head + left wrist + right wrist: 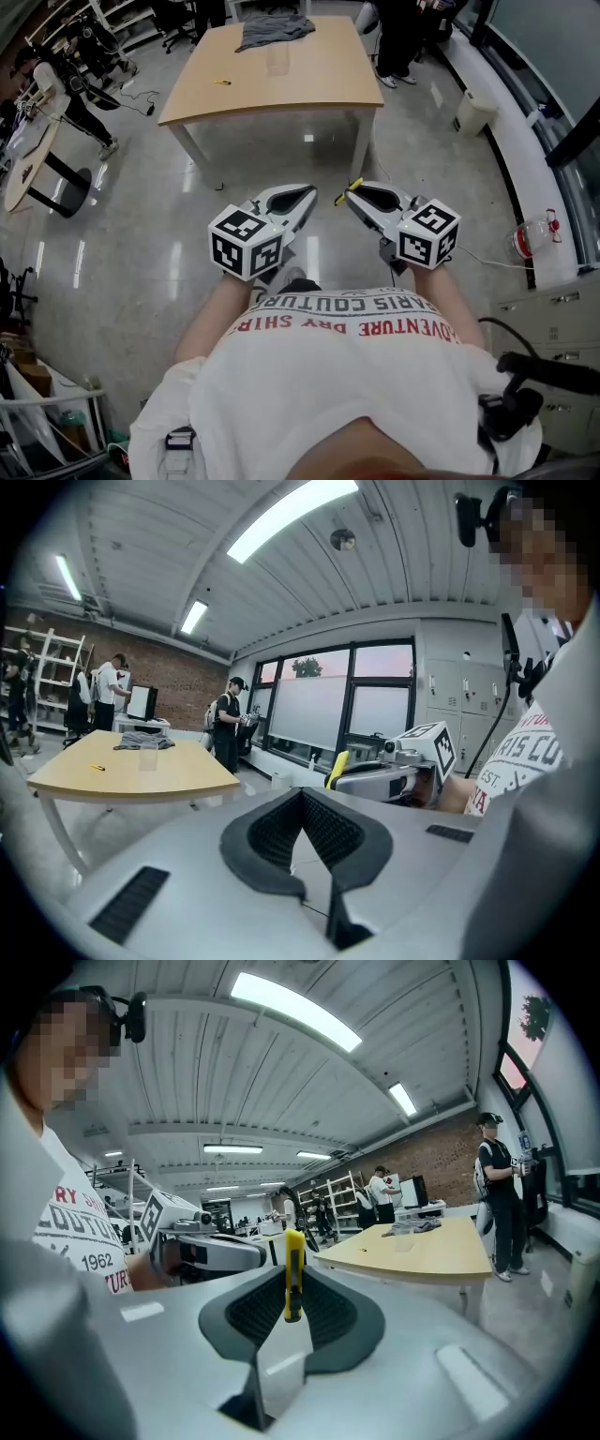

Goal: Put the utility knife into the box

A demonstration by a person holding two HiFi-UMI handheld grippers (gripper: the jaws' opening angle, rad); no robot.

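Right claw [292,1286] is clamped on the utility knife [293,1269]: yellow body pinched upright between the pads, its top end sticking out past the tips. From the head view the knife [354,185] shows as a yellow sliver at the tip of the right claw [352,193]. Left claw [302,795] is closed with nothing in it, pads meeting at the tip. I see both claws held out side by side in front of the person's white printed shirt [347,375], left claw [310,192] just beside the right, tips angled toward each other, over the glossy floor [141,234]. Neither is touching the surface [281,84], which stands well apart ahead of them. On that wooden surface: a grey cloth [274,30] at the far end, a clear container [277,62] near the middle, and a small yellow item [222,82] toward its left edge. I can't tell whether the clear container is the box. So the knife is in the air in the right claw, away from everything on the surface. People are standing beyond the surface by the windows [230,719].
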